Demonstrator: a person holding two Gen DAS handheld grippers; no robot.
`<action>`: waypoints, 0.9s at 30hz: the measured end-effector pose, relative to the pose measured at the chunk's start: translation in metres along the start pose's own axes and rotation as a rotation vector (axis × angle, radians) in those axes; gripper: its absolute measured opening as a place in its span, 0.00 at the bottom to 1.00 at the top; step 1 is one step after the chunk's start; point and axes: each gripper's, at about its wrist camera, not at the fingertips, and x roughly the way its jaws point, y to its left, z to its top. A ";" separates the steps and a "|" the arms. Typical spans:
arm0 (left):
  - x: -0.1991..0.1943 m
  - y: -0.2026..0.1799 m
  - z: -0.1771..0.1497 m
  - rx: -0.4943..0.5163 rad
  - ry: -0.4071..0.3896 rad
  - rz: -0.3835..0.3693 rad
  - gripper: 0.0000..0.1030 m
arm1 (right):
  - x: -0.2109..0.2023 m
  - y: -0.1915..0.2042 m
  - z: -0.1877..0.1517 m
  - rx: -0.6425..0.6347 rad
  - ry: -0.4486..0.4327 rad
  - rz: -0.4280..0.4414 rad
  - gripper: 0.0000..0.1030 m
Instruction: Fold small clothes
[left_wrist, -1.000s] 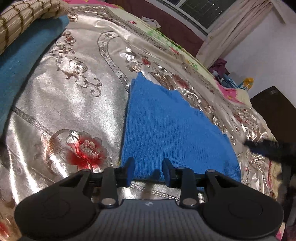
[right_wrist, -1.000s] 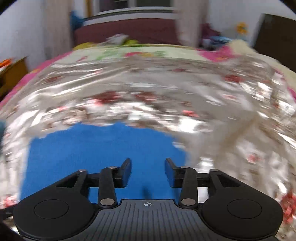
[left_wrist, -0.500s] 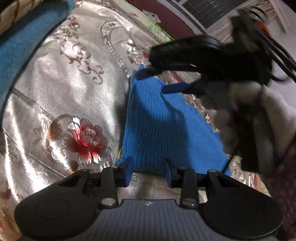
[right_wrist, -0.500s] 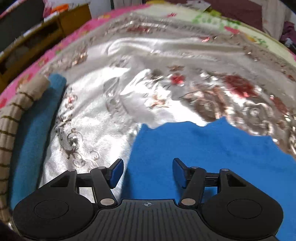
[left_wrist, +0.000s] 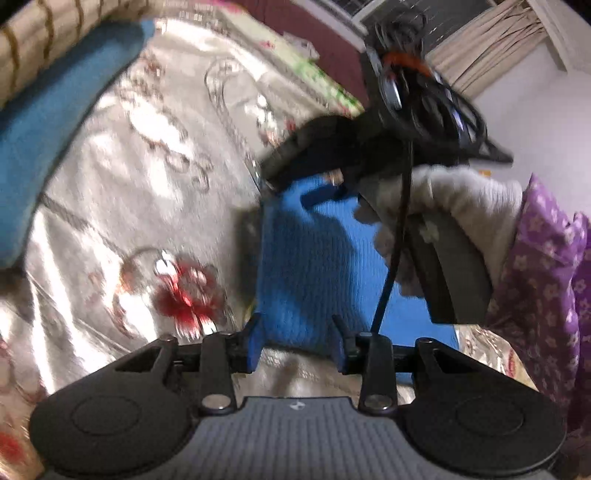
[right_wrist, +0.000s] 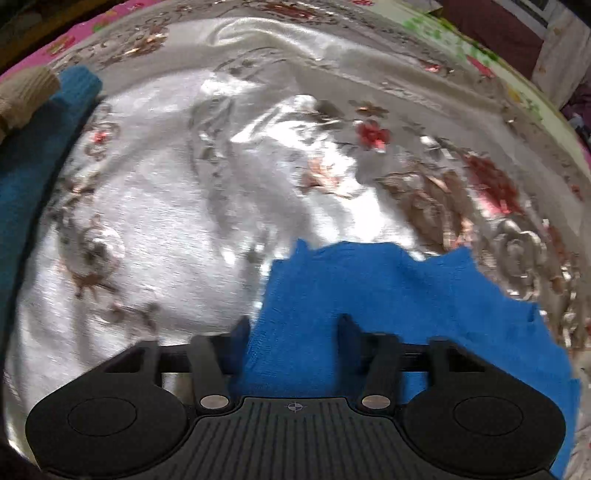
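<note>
A bright blue knit garment (left_wrist: 314, 266) lies flat on a silver floral bedspread (left_wrist: 129, 206). My left gripper (left_wrist: 297, 341) is open at the garment's near edge, its jaws on either side of the hem. My right gripper (right_wrist: 293, 339) is open over the garment's far left corner (right_wrist: 332, 291), with cloth lying between its jaws. In the left wrist view the right gripper (left_wrist: 295, 173) shows as a black tool held by a gloved hand above the garment's far end.
A folded teal garment (left_wrist: 48, 122) and a beige striped one (left_wrist: 33, 48) lie at the left of the bed; both show in the right wrist view (right_wrist: 26, 155). A purple flowered sleeve (left_wrist: 546, 280) is at right. Curtains (left_wrist: 491, 55) hang behind.
My right gripper has come down from above to the garment's far left corner, so cloth now lies between its jaws. My left gripper has stayed at the near hem.
</note>
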 end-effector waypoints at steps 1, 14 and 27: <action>-0.001 -0.001 -0.001 0.006 -0.010 0.011 0.48 | -0.002 -0.004 -0.001 0.009 -0.001 0.008 0.26; 0.008 -0.019 -0.015 0.101 -0.081 0.125 0.79 | -0.038 -0.057 -0.020 0.156 -0.096 0.161 0.11; 0.027 -0.042 -0.019 0.178 -0.138 0.172 0.81 | -0.065 -0.110 -0.048 0.285 -0.174 0.249 0.11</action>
